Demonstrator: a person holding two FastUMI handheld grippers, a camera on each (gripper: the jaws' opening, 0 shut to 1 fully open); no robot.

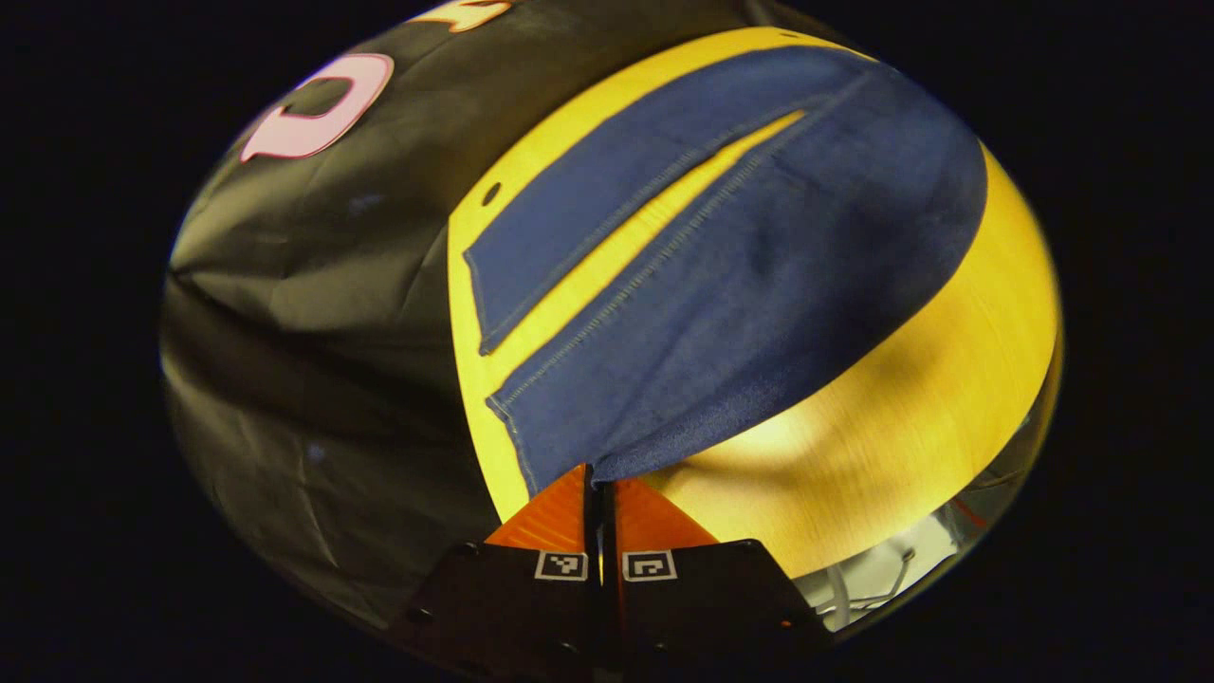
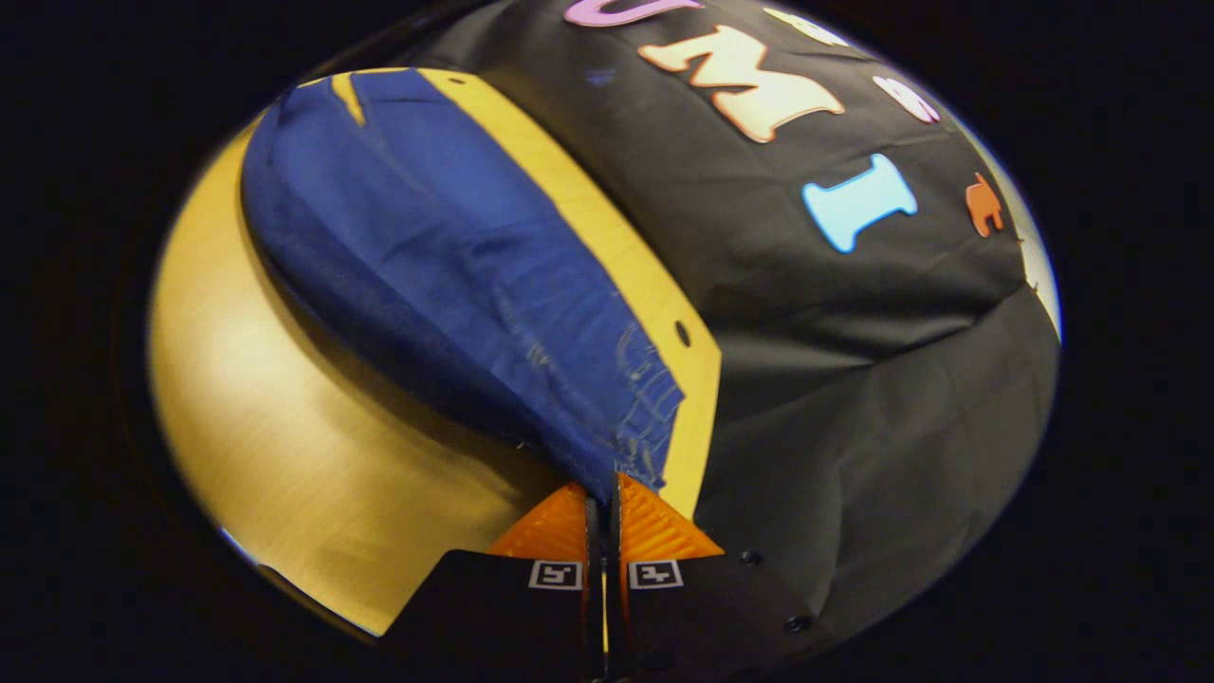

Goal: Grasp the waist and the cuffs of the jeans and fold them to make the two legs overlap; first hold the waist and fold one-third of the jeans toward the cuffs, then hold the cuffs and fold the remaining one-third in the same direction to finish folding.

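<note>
Pinching a corner of the dark blue denim jeans, the left tool has its fingers drawn together on the cloth's edge, and in the right gripper view the right tool is likewise clamped on a frayed, whiskered corner of the same garment. From both tools the fabric rises off the yellow wooden worktop and sags in a curved belly before lying flat farther out. In the left gripper view the two legs lie side by side, a strip of worktop showing between them, so the legs are not yet overlapped. This looks like the first fold, carrying one side across. The next move calls for lifting both corners together, keeping the edge taut, and laying it squarely on the other leg.
</note>
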